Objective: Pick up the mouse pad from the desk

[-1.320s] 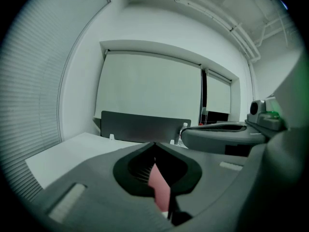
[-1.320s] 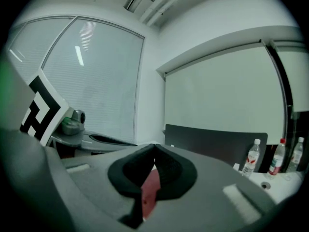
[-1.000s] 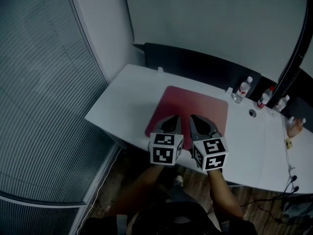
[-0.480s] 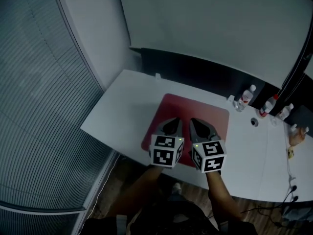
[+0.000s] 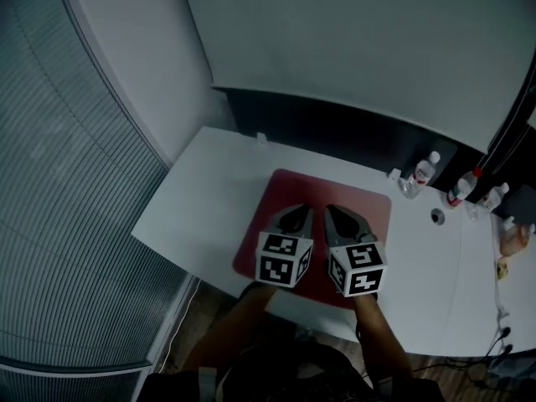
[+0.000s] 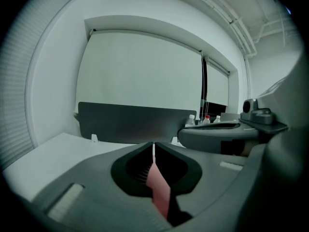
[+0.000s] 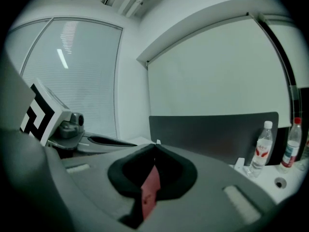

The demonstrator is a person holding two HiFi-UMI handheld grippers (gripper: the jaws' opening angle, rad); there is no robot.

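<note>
The red mouse pad point(image 5: 368, 216) lies flat on the white desk point(image 5: 209, 199), its near edge close to the desk's front edge. Both grippers hover side by side over the pad's near half, pointing away from me. My left gripper point(image 5: 295, 214) is shut, and so is my right gripper point(image 5: 339, 214). In the left gripper view the jaw tips point(image 6: 153, 144) meet, with a strip of the pad point(image 6: 158, 185) showing in the hollow behind them. The right gripper view shows the same: the tips point(image 7: 155, 146) meet and a strip of red pad point(image 7: 151, 187) shows behind them. I see nothing clamped.
A dark partition panel point(image 5: 335, 128) runs along the desk's back edge. Three water bottles point(image 5: 423, 170) point(image 5: 463, 188) point(image 5: 494, 195) stand at the back right near a cable hole point(image 5: 436, 216). Window blinds fill the left side. The floor drops away below the desk's front edge.
Both grippers have moved forward over the pad, farther from the desk's front edge, staying shut and side by side. The pad has kept its place on the desk.
</note>
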